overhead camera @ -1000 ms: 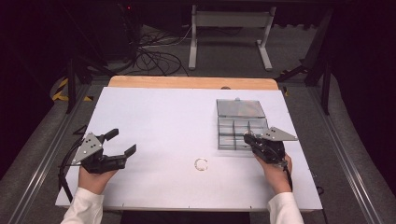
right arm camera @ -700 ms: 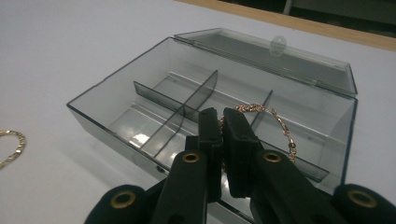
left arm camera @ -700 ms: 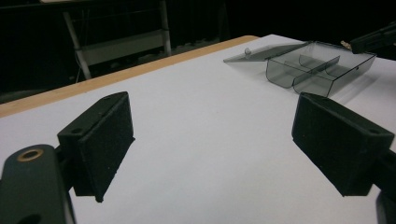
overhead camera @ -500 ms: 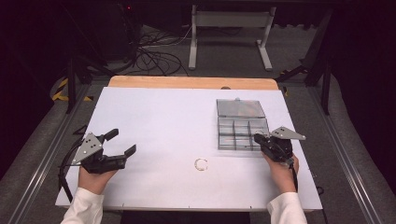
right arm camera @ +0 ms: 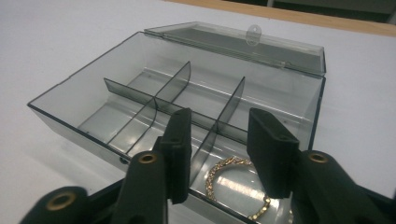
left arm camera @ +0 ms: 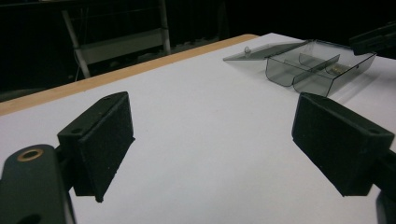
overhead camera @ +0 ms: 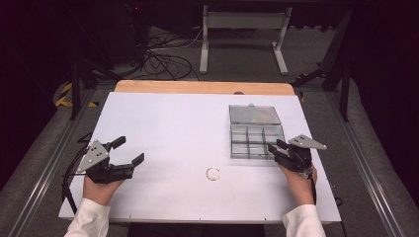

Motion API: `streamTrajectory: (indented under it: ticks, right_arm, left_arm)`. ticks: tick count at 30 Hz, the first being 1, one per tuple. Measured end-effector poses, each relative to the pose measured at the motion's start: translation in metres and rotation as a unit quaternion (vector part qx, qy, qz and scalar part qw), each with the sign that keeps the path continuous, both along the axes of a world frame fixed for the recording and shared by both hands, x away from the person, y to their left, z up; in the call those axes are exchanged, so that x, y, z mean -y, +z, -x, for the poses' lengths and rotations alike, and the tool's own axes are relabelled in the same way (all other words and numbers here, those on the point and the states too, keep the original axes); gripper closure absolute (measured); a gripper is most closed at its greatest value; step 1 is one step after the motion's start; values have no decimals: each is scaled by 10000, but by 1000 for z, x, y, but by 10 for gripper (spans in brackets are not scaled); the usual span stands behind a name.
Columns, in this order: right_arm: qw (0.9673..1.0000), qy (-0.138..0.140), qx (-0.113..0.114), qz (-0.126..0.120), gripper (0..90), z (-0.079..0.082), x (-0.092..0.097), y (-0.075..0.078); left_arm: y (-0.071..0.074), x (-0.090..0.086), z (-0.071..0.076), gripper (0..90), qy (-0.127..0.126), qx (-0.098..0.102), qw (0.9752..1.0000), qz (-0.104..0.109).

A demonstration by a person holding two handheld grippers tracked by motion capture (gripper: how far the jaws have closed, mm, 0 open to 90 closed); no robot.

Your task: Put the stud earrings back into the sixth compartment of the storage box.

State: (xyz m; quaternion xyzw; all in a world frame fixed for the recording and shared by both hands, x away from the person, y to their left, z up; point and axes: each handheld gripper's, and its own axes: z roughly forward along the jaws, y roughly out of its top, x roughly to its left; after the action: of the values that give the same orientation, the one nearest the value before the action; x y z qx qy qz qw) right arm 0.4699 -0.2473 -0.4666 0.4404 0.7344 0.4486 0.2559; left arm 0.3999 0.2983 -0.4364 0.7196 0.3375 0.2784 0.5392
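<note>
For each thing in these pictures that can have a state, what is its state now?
Clear box: lid open, laid flat behind it.
Gold bracelet: lying in a near corner compartment of the box.
Second bracelet: loose on the table.
Right tool: jaws just opened, over the gold bracelet, holding nothing.
Left tool: wide open, empty.

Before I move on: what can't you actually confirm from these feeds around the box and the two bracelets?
- Gold bracelet in the box: right gripper view, its near part is cut off by the bottom edge and by the right gripper.
- Ring-shaped piece on the table: high view, too small to tell its material or clasp.
- Box contents: high view, too small and tinted to see.
- Left gripper: open, nothing between its jaws.
</note>
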Motion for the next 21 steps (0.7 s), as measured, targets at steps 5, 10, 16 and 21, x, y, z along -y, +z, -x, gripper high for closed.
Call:
streamTrajectory:
  ticks: [5,10,16,21]
  right_arm:
    - [9997,223,110,-23,448,3,-7,2]
    - [9988,444,179,-105,353,7,-16,3]
    - [9978,611,191,-148,264,9,-22,5]
    - [9962,829,216,-172,186,12,-31,7]
  left_arm:
    - [0,0,0,134,10,-9,10000,21]
    - [0,-1,0,133,-7,1,10000,-12]
    - [0,-1,-1,133,-4,-8,10000,-18]
    - [0,0,0,133,4,-18,10000,26]
